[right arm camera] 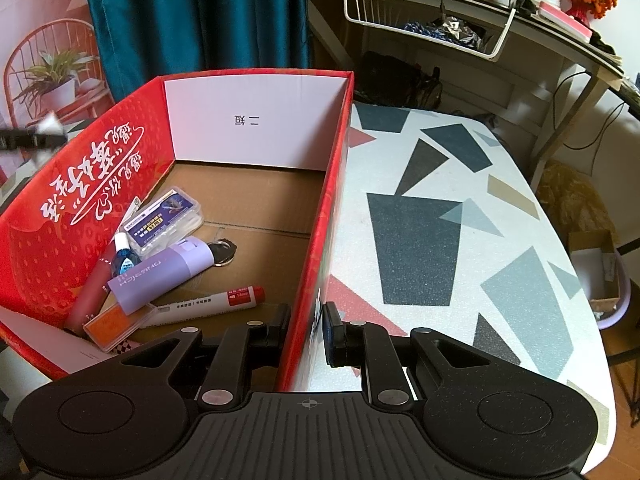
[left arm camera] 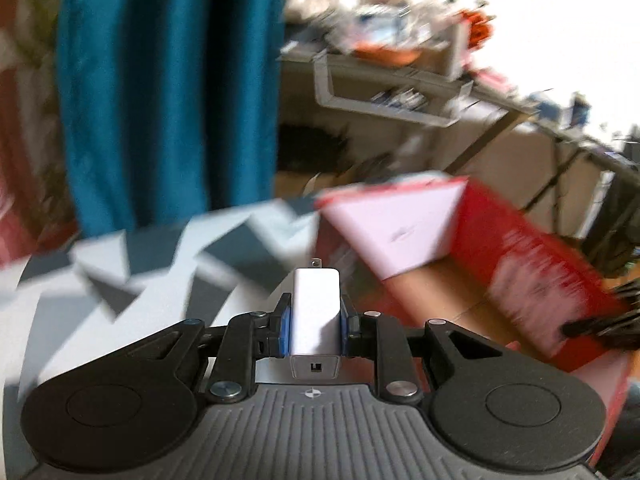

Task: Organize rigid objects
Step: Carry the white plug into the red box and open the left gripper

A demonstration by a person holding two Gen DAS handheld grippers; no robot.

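Between the left gripper fingers sits a small white plug charger, held tight. Red cardboard box at 2 o'clock; next drop it inside. Right gripper fingers pinch the box wall.

The table has a white top with dark, grey and red shapes. A red box sits on it, along its left side.
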